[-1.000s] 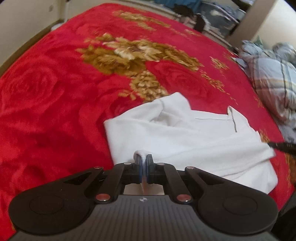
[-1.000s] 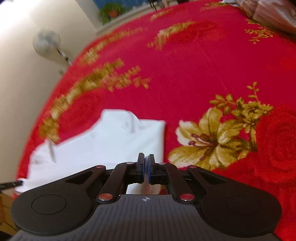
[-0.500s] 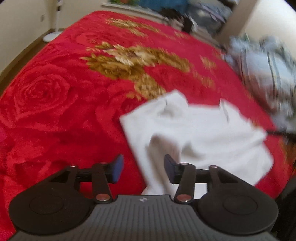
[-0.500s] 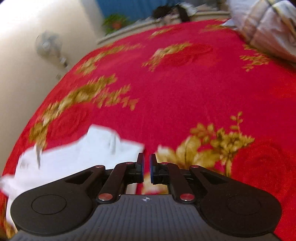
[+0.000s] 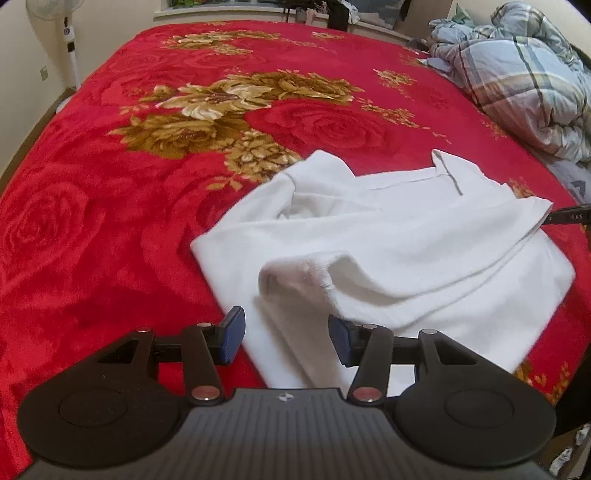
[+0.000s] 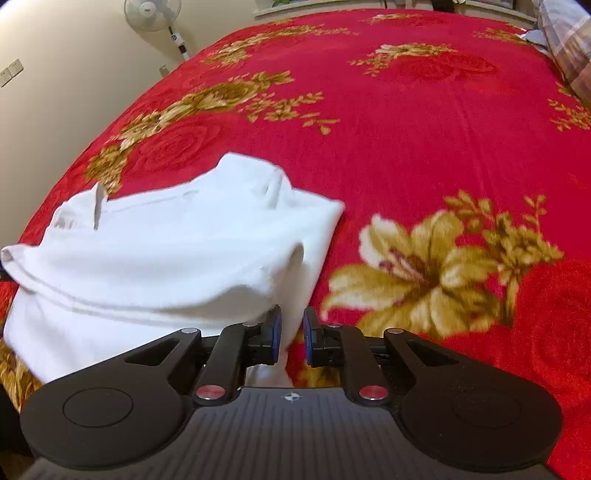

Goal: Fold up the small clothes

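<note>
Nearest the left wrist camera, the left gripper (image 5: 286, 338) stands with its jaws wide apart and nothing pinched; a raised fold of the shirt (image 5: 388, 240) bulges just ahead of the gap, clear of both blue pads (image 5: 232, 334). In the right wrist view the right gripper (image 6: 291, 334) has only a narrow gap between its jaws and they are opening; a strip of white cloth hangs in that gap, and the pads do not look pressed on it. The shirt is white, half folded, with its lower part doubled over the body and a hem running across it. It lies on the blanket (image 5: 110, 221), red with gold flowers, near the bed's near edge. Its collar (image 5: 445, 166) lies at the far side. Past the shirt the blanket spreads wide. A rumpled plaid quilt (image 5: 524, 81) is heaped at the far right corner. A standing fan (image 6: 153, 14) is by the cream wall beyond the bed.
</note>
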`<move>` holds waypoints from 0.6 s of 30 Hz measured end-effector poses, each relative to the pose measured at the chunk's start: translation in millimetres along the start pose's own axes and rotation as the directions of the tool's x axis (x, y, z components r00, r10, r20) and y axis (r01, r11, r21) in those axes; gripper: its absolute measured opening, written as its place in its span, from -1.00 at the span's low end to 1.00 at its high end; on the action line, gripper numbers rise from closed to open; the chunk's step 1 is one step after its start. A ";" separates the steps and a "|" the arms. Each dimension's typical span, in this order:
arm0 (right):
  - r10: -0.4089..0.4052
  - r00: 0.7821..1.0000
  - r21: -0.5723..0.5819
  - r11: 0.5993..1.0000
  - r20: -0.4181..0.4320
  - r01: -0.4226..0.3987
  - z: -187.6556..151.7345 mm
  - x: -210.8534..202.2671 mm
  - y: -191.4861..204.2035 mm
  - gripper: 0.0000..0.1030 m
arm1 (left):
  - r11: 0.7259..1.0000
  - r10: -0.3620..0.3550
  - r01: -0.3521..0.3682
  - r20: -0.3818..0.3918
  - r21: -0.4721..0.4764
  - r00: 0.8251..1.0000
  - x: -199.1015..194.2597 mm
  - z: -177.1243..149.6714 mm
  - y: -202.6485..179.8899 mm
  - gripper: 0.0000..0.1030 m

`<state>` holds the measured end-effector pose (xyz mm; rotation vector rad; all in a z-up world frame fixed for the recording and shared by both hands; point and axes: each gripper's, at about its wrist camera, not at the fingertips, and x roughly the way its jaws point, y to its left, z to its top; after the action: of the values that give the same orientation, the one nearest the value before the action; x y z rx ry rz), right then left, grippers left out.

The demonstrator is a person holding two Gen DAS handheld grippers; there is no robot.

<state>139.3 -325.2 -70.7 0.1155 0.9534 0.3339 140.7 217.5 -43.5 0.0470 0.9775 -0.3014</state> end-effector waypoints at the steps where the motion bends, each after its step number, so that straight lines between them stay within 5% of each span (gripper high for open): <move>1: -0.004 1.000 -0.001 1.000 -0.003 0.004 2.2 3.4 0.2 -0.75 | 1.000 0.006 -0.006 0.006 -0.001 1.000 2.5 3.8 -0.9 0.07; 14: 0.012 0.999 0.077 0.997 0.043 -0.016 40.9 35.6 3.1 -0.68 | 0.997 0.030 -0.026 0.049 -0.076 0.998 28.3 40.4 -1.7 0.04; 17: 0.013 0.999 0.078 0.997 0.040 -0.016 43.6 39.3 4.0 -0.68 | 0.997 0.023 -0.019 0.050 -0.074 0.999 30.5 42.9 -2.3 -0.29; 18: 0.013 0.999 0.076 0.997 0.040 -0.016 44.3 39.8 4.8 -0.68 | 0.997 0.025 -0.022 0.052 -0.068 0.998 30.5 42.9 -2.9 -0.53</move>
<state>195.5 -305.3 -75.0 0.1984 0.9265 0.3080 190.5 200.2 -44.2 -0.0107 0.9329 -0.2470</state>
